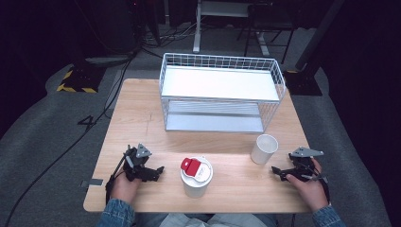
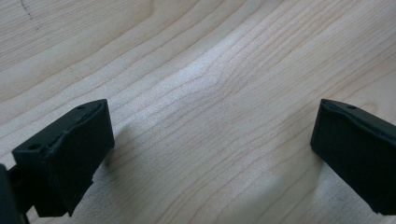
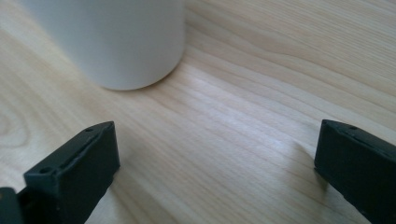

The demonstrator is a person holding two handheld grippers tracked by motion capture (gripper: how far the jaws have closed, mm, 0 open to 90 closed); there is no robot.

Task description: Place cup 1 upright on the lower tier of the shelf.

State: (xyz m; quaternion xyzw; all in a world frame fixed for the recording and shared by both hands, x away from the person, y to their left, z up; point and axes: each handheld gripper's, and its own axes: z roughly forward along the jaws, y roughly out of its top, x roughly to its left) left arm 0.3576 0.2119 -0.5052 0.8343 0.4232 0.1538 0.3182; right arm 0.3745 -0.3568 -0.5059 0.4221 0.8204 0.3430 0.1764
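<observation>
The small open white cup [image 1: 264, 148], a plain smooth cylinder that could be paper or plastic, stands upright on the right part of the table, just in front of the rack and near your right gripper [image 1: 279, 172]; in the right gripper view its matte rounded wall [image 3: 122, 42] sits just ahead of the jaws, apart from them. Nothing is gripped yet: your right gripper's jaws stand wide apart with bare wood between, and your left gripper [image 1: 158, 171] is spread wide too, jaws over empty grain in the left gripper view. So judging by this, the work is at its start, with cup untouched and the reach and grasp all left to do. The bigger white cup with the white lid and red flip tab [image 1: 196, 176] stands at the front middle of the table, between your two hands, touched by neither. Behind both cups, the white wire-mesh two-tier rack [image 1: 279, 78] has flat, smooth white shelf panels, both bare. The light wooden table [image 1: 142, 118] has pale, straight grain with a matte finish and rounded corners. Grey carpet and cables lie around it.
</observation>
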